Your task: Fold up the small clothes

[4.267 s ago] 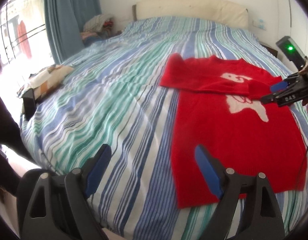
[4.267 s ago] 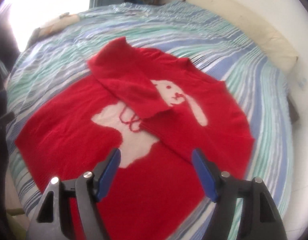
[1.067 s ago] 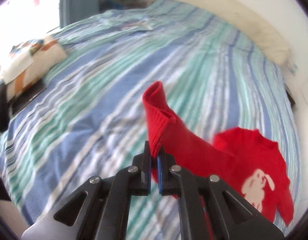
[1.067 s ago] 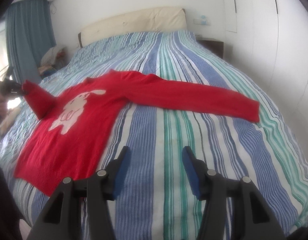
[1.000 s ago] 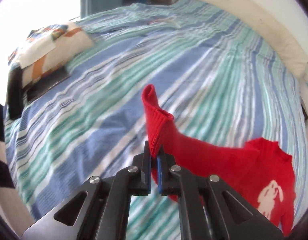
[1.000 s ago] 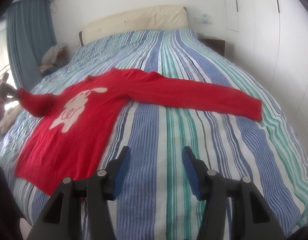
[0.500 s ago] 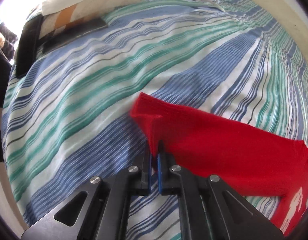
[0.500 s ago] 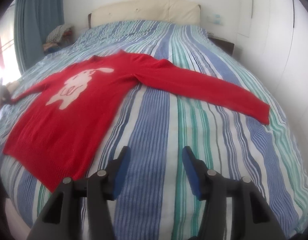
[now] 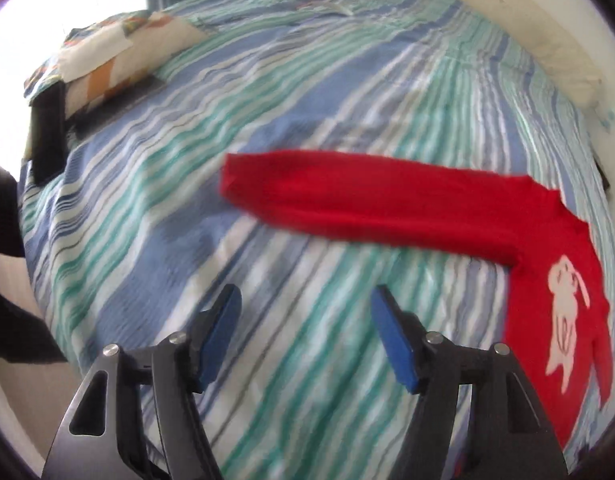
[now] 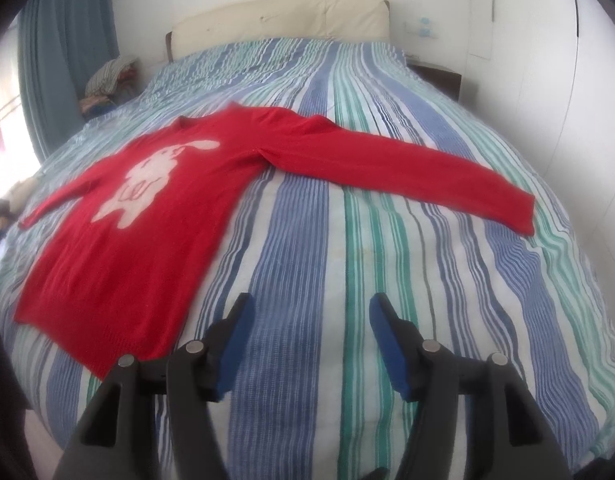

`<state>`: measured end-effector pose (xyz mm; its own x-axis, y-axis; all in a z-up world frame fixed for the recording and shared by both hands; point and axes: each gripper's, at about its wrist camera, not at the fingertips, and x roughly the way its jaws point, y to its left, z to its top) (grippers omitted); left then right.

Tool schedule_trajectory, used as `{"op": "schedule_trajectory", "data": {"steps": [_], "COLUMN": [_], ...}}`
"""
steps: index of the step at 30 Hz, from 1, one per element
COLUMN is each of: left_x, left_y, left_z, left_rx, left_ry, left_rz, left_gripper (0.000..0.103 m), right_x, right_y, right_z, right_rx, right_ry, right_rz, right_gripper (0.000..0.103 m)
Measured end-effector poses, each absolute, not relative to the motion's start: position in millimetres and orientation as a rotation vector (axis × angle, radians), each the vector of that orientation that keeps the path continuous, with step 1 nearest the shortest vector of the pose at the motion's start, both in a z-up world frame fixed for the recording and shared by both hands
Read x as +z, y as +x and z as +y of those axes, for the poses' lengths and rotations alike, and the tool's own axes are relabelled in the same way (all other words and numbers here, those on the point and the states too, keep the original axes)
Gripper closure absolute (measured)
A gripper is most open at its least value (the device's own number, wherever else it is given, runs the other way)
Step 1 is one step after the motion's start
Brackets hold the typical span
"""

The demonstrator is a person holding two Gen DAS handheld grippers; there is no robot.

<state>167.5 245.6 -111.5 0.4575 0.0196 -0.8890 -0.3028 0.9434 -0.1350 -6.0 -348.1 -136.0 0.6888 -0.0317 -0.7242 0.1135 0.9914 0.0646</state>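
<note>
One red sweater [image 10: 147,216] flat, two tools gaping

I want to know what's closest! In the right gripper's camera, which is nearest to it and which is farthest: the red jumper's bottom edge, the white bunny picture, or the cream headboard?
1. Bottom edge of the red knitted jumper: nearest, low left of the right gripper.
2. White bunny picture: farther up, left of centre.
3. Cream padded headboard: farthest, against the back wall.

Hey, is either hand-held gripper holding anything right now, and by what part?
Nothing is held. The left hand-held gripper and right hand-held gripper are both open above the bed, and the red sweater lies flat.
</note>
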Motion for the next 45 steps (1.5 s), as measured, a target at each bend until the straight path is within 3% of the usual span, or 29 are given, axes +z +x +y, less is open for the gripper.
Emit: {"op": "schedule_trajectory", "data": {"steps": [2,6,10,14,15,16,17,24,28,30,31,32,34,39,45], "left_x": [-108,-129,-167,-172,-172,-174,-178,-178,-180,-172,-165,-157,-139,-133,-136], "left_y": [142,97,76,68,66,67,68,56,53,49,44,39,32,38,41], "left_z": [193,108,87,71,65,60,57,71,61,57,58,59,61,67,73], "left_rx": [0.039,-0.128,-0.094,-0.109,-0.130,-0.149,-0.177,-0.182,-0.150,-0.153,-0.157,-0.152,-0.118,-0.025,0.036], "left_ry": [-0.217,-0.101,-0.182,-0.207,-0.191,-0.171,-0.164,-0.171,-0.103,-0.097,-0.104,-0.109,-0.085,-0.039,-0.023], "left_rz": [1.094,1.156,1.262,1.228,1.219,1.220,1.240,1.249,1.212,1.178,1.154,1.108,0.994,0.900,0.890], "left_gripper": [0.026,0.024,0.024,0.023,0.031,0.072,0.097,0.100,0.095,0.076,0.050,0.029,0.019,0.019,0.019], "right_x": [-131,-139,-164,-184,-187,-189,-190,-181,-199,-192,-187,-181,-170,-137,-130], "right_y": [-9,-13,-15,-7,-4,-1,1,-19,-18,-15,-16,-18,-26,-42,-40], "right_z": [-347,-329,-302,-289,-287,-285,-282,-285,-282,-276,-273,-271,-271,-281,-287], "right_rx": [-0.031,0.137,0.231,0.260,0.267,0.285,0.298,0.221,0.196,0.190,0.187,0.177,0.141,-0.007,-0.051], "right_ry": [0.154,0.343,0.446,0.486,0.494,0.497,0.486,0.414,0.392,0.347,0.318,0.285,0.226,0.133,0.142], "right_rz": [0.824,0.925,1.003,1.062,1.069,1.073,1.082,1.091,1.101,1.081,1.064,1.050,1.010,0.831,0.781], "right_gripper": [0.044,0.044,0.044,0.045,0.049,0.070,0.099,0.100,0.099,0.098,0.088,0.068,0.045,0.041,0.041]}}
